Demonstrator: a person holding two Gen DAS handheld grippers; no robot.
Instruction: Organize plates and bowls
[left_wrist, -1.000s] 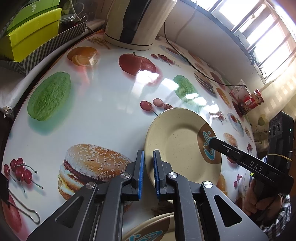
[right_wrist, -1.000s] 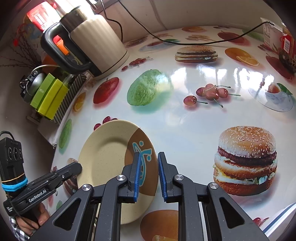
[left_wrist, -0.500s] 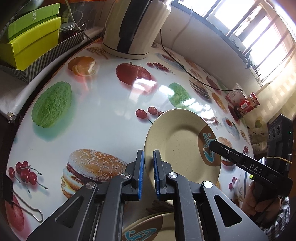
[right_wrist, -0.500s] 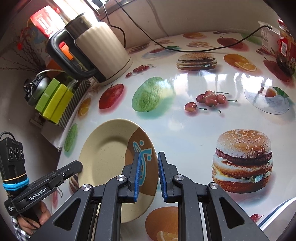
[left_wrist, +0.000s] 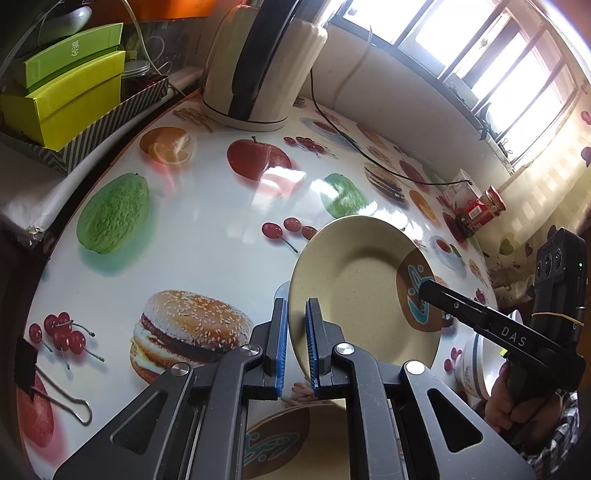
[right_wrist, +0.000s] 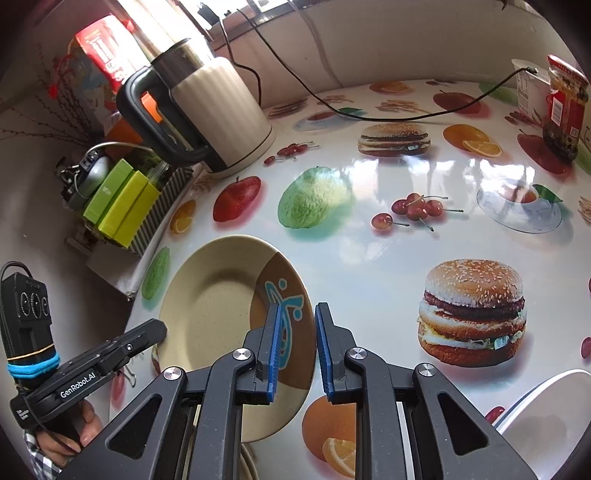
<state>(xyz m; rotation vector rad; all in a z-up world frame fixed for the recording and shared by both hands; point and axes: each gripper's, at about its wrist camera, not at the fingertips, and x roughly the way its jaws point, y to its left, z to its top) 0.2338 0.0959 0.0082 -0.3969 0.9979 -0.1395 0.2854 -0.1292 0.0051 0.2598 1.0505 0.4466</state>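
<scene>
Nearest to me, my left gripper (left_wrist: 295, 347) is closed on the near rim of the beige plate (left_wrist: 354, 291), with the rim held between its blue pads (left_wrist: 281, 343), and the plate is lifted and tilted above the worktop (left_wrist: 207, 236). My right gripper (right_wrist: 295, 350) stands at the opposite edge of the same plate (right_wrist: 218, 306); its left pad lies over the brown part with the blue drawing, and its right pad is beyond the rim. There is a gap between its jaws, and I cannot tell if they really press the plate. Directly under my left gripper I see a second plate (left_wrist: 295, 439) with the same brown and blue pattern, lying on the worktop. A white bowl (right_wrist: 546, 410) with a blue line is just beside my right gripper, at the low right corner of the right wrist view. On the left side of the worktop lies a black binder clip (left_wrist: 48, 380). Further away, the printed cloth shows burgers, cherries and green fruit. At the far side stands a cream kettle (right_wrist: 218, 114) with a black handle, and beside it are green boxes (left_wrist: 70, 88) in a striped tray. A black cable (right_wrist: 369, 110) runs across the worktop toward a red jar (right_wrist: 565, 107) near the window.
</scene>
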